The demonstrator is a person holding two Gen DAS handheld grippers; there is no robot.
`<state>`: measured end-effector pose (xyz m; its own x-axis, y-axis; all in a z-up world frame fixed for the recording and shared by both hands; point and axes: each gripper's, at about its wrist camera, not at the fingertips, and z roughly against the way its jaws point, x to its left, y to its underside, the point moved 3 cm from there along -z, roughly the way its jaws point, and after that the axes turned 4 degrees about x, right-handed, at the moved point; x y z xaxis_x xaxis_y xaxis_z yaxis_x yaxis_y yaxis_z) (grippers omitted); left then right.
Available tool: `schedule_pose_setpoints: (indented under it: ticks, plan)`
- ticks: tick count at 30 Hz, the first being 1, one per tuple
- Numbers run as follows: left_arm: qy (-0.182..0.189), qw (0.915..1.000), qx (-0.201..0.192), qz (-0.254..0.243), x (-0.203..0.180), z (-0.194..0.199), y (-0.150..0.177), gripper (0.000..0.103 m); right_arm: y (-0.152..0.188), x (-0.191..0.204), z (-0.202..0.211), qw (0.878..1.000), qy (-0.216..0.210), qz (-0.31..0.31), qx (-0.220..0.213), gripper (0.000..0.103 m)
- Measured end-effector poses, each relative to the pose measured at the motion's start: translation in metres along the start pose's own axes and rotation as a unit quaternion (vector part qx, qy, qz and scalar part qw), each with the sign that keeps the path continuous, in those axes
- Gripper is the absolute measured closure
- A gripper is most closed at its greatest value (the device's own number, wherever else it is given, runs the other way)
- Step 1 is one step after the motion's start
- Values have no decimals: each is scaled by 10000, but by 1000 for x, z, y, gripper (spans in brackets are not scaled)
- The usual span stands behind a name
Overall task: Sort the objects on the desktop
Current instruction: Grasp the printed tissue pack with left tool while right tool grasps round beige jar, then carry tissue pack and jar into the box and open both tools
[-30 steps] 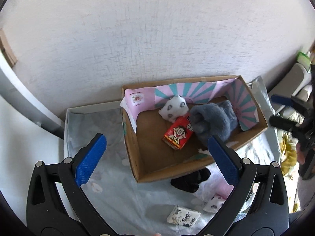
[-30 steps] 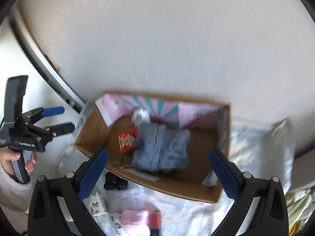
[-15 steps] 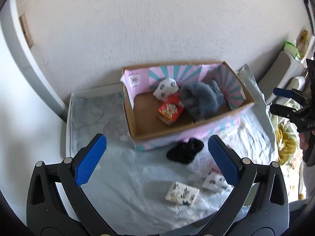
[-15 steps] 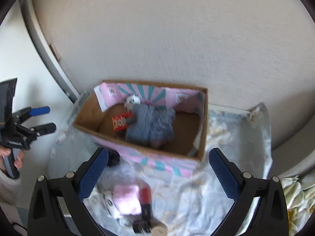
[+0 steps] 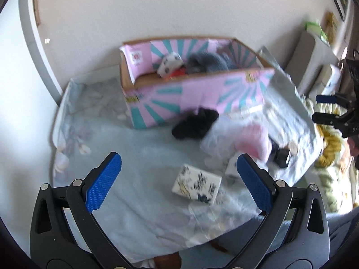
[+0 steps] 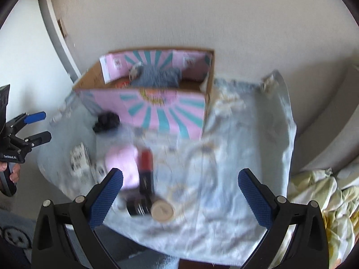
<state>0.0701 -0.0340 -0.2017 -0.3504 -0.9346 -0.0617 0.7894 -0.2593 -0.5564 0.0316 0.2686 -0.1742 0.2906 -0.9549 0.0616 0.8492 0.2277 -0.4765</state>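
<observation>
A pink and teal cardboard box stands at the back of a cloth-covered table; it holds a grey plush, a spotted white pouch and a red packet. On the cloth in front lie a black fabric bundle, a pink item, a white patterned packet, a red and black tube and a round wooden lid. My left gripper is open and empty above the packet. My right gripper is open and empty above the tube and lid.
A white wall stands behind the box. The pale blue cloth hangs over the table's near edge. Yellow-patterned bedding lies to the right. Each gripper shows at the edge of the other's view, the right one, the left one.
Both grippers have pulled back and lowered from over the box. The box now sits farther off, its front wall shows, and the loose items on the cloth have come into view.
</observation>
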Motion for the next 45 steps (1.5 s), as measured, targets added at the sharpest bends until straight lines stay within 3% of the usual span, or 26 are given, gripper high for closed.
schedule_pose_setpoints:
  ticks: [7, 16, 21, 26, 33, 36, 45]
  plan:
    - [0, 9995, 73, -319, -21, -28, 31, 0, 47, 0, -28, 9994, 32, 230, 271, 1]
    - [-102, 9989, 120, -432, -34, -57, 50, 0, 69, 1, -63, 9977, -28, 536, 403, 7]
    - [-202, 9990, 52, -386, -34, -66, 52, 2, 69, 6, -74, 9961, -33, 820, 331, 21]
    - [-168, 9995, 30, -281, -32, -73, 52, 11, 69, 13, -79, 9930, -100, 1156, 210, 38]
    - [-160, 9996, -2, -225, -34, -79, 50, 30, 65, 13, -80, 9899, -224, 1396, 57, 60]
    - [-127, 9997, -52, -218, -34, -80, 49, 31, 61, 11, -81, 9899, -207, 1406, -1, 71]
    - [-187, 9996, -117, -152, -35, -81, 50, 32, 54, 10, -86, 9878, -306, 1525, -32, 72]
